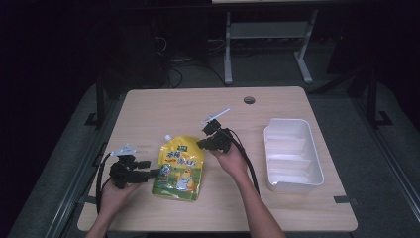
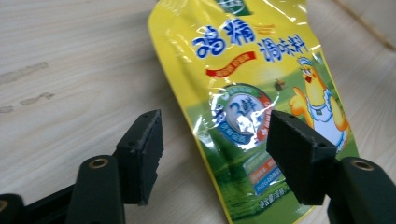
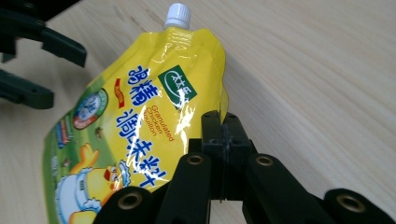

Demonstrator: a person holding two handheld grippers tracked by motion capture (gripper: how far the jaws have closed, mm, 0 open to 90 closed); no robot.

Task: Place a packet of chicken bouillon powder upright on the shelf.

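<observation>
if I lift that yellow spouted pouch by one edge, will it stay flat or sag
The yellow pouch will probably sag: its glossy film looks creased and soft. The right gripper pinches only its edge, so it may slip. The white cap end looks stiffer.

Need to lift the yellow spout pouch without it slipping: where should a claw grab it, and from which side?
Take the yellow pouch by a thin side edge near the top, below the white cap. It lies flat on the table, so only its edges offer a bite. The right claw is shut on the right-hand edge already; the left claw stands open astride the lower left edge.
</observation>
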